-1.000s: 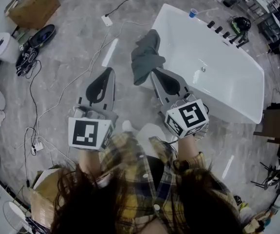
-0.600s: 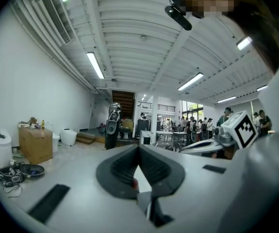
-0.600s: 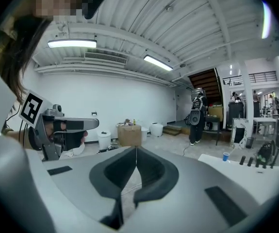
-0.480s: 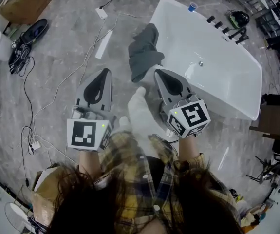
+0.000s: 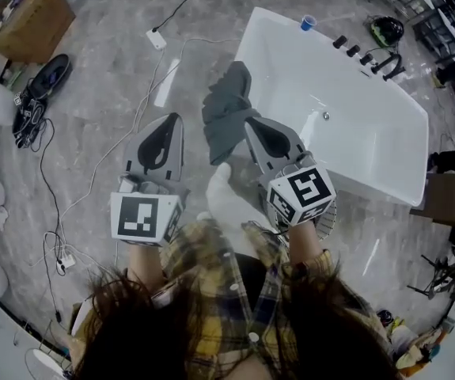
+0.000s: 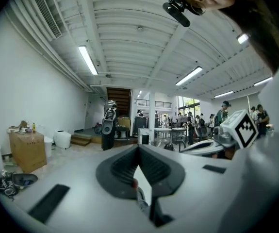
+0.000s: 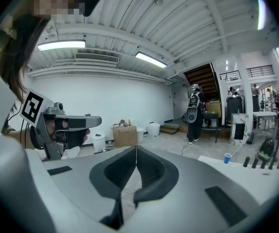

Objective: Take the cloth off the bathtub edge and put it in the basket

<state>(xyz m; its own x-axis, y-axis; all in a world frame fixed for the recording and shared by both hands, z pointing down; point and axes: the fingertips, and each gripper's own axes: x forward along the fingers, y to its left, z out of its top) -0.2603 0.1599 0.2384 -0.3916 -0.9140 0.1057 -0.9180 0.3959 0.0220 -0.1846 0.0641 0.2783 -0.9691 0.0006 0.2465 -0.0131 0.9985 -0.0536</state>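
A dark grey cloth (image 5: 225,113) hangs over the near rim of the white bathtub (image 5: 346,125) in the head view. My right gripper (image 5: 251,122) is shut and empty, its tips just at the cloth's right edge, though contact cannot be told. Left of the cloth, over the floor, my left gripper (image 5: 173,119) is also shut and empty. In the left gripper view the jaws (image 6: 138,148) meet with nothing between them. The right gripper view shows closed jaws (image 7: 136,149) and the tub rim (image 7: 246,171) beyond. No whole basket is visible.
A blue cup (image 5: 308,23) and dark tap knobs (image 5: 362,50) stand on the tub's far rim. Cables (image 5: 132,125) and a power strip (image 5: 156,38) lie on the marble floor, a cardboard box (image 5: 33,18) at far left. A bit of wire mesh (image 5: 328,218) shows by the right cube.
Both grippers have moved forward toward the tub with the person's step. The right gripper's tips now reach the cloth's edge. Both jaws stay shut.
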